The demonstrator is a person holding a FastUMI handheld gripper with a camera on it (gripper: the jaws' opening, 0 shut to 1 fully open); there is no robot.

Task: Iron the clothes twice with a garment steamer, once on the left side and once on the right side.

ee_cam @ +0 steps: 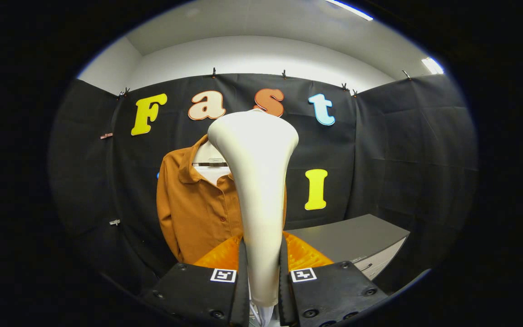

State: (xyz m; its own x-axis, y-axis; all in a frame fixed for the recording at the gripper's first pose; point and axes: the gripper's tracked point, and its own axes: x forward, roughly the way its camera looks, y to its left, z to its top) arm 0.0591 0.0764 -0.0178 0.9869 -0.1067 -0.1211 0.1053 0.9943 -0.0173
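Here the claw clamps the steamer before the shirt.

Smooth matt plastic steamer, soft cloth shirt, matt grey tabletop

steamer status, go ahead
Gripper shut on steamer, head up. Brown shirt hanging just beyond, not touched. Nothing between them.

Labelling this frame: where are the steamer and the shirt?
steamer [257, 181]: gripper view, on its pale neck, which the tool [263, 290] grips.
shirt [198, 213]: gripper view, on its front panel beside the buttons.
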